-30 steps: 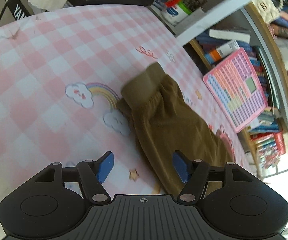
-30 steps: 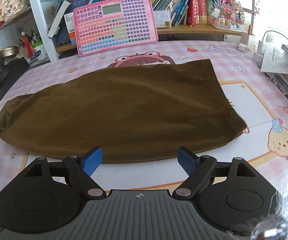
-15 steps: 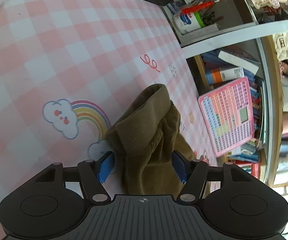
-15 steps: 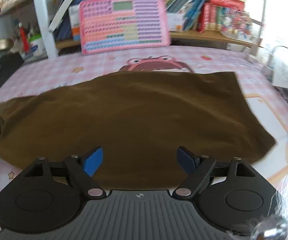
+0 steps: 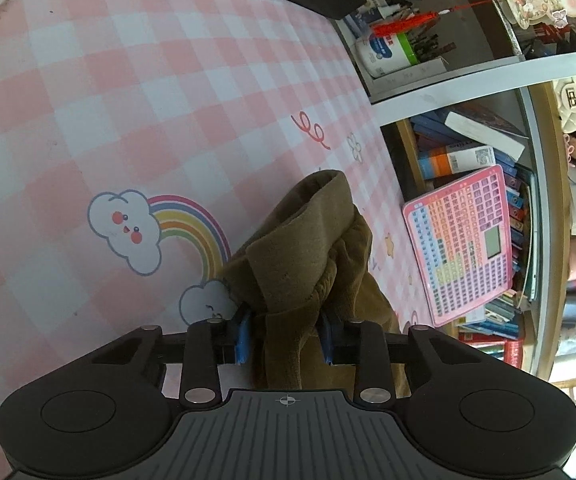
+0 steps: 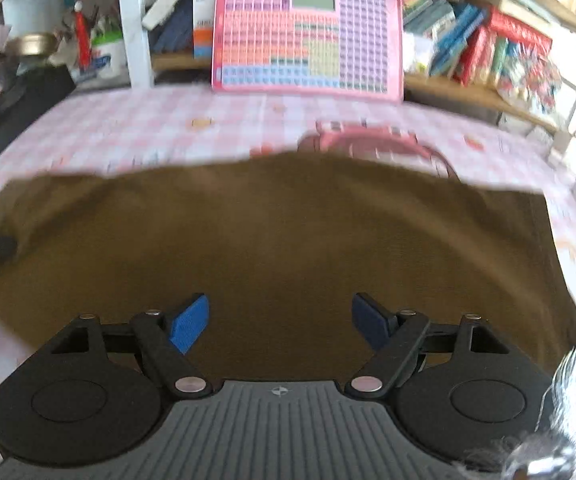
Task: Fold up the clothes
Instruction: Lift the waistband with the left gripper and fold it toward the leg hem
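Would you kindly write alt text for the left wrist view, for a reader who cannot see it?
The left gripper pinches a bunched end of a brown garment, lifting it above a pink checked tablecloth printed with a cloud and rainbow. A pink keyboard toy leans against crowded bookshelves.

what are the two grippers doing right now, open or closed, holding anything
Left gripper: closed on a bunched end of the brown garment.
Right gripper: open, holding nothing, above the spread garment.
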